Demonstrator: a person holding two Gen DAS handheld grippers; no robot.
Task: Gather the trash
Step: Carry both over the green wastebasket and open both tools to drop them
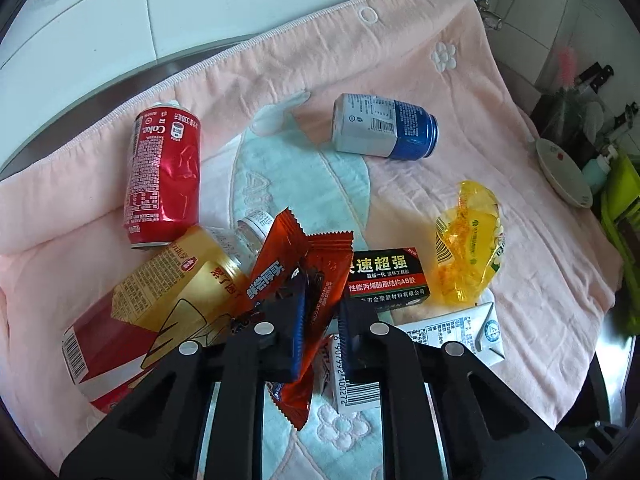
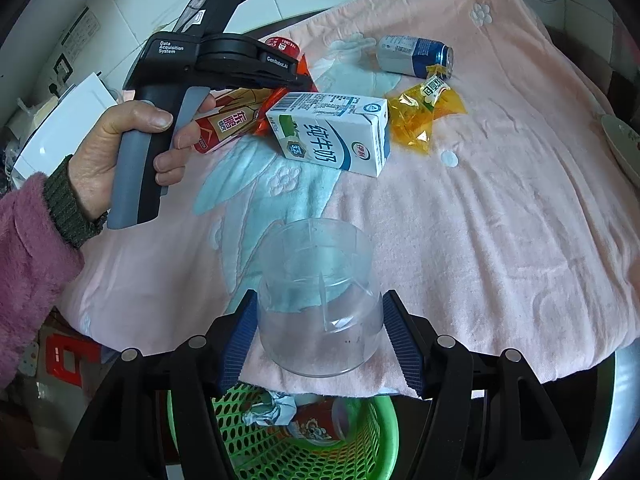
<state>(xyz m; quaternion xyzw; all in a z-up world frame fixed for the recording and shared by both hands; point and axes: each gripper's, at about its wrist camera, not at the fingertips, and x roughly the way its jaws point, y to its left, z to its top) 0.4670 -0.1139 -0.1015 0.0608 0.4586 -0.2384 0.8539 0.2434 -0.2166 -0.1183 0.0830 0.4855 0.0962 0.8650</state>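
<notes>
My left gripper is shut on an orange-red snack wrapper, which stands up between its blue pads above the pile of trash. My right gripper is shut on a clear plastic cup, with a pad against each side, at the near edge of the pink towel. Right under the cup stands a green mesh basket with crumpled paper and a red can inside. A hand in a pink sleeve holds the left gripper's handle.
On the towel lie a red Coke can, a blue-and-white can, a yellow wrapper, a black glue box, a milk carton and a gold-and-red carton. A dish and a green rack stand at the right.
</notes>
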